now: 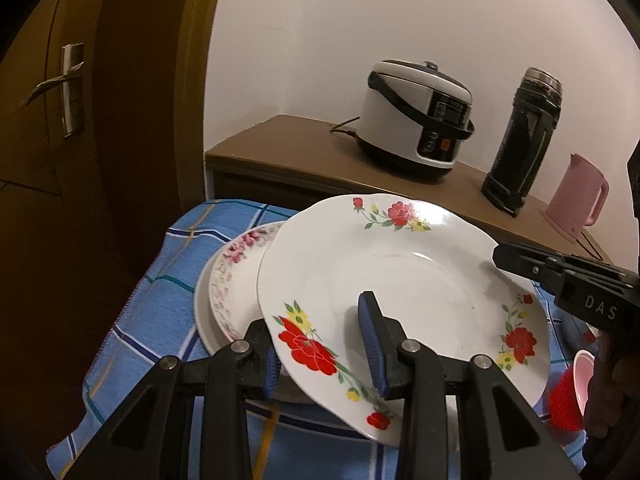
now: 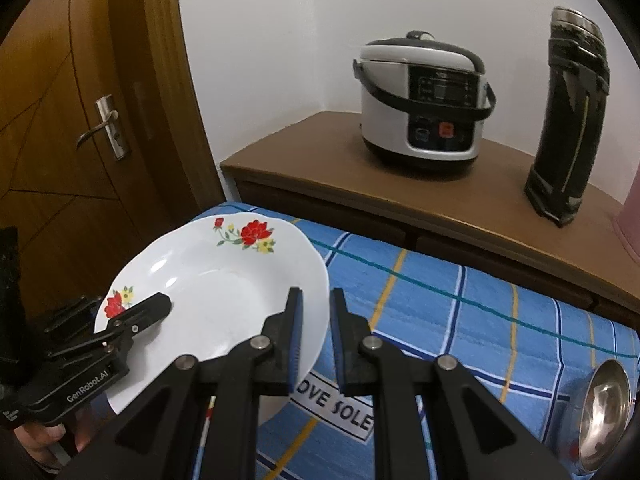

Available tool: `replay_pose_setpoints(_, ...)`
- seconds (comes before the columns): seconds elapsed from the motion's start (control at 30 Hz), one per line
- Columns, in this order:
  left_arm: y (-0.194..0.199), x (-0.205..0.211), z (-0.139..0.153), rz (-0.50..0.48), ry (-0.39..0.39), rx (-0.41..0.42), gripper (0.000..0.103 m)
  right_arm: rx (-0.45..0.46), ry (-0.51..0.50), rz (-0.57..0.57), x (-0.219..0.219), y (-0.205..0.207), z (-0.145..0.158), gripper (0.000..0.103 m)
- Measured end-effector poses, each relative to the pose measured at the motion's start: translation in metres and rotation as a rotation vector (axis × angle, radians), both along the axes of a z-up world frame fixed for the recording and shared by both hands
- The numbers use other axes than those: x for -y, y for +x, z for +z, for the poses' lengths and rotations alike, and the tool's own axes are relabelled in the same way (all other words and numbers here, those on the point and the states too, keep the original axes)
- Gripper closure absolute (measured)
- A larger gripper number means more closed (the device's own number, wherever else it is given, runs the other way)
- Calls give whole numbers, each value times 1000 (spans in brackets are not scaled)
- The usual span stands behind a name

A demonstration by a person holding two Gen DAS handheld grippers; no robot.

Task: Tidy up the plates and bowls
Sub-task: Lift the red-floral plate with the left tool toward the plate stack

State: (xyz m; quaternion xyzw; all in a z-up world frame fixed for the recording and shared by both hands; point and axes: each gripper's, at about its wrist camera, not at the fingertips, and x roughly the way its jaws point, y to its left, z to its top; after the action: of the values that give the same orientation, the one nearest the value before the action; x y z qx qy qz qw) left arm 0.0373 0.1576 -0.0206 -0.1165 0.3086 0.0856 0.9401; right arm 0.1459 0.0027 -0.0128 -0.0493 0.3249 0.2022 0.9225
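Home interior: wooden door (image 2: 80, 128), rice cooker (image 2: 424, 100) on sideboard (image 2: 320, 148), checked tablecloth (image 2: 460, 300), floral plates (image 1: 400, 280).

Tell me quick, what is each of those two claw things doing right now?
Left gripper: closed on the near rim of the red-flowered plate.
Right gripper: closed on the same plate's opposite rim, one of its fingers on top.
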Motion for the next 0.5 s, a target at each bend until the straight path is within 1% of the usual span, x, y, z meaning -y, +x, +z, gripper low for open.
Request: replay_pose_setpoints(0.5,5,-35,8,53,24,16,65,18,-22,27,-39,15,7,89)
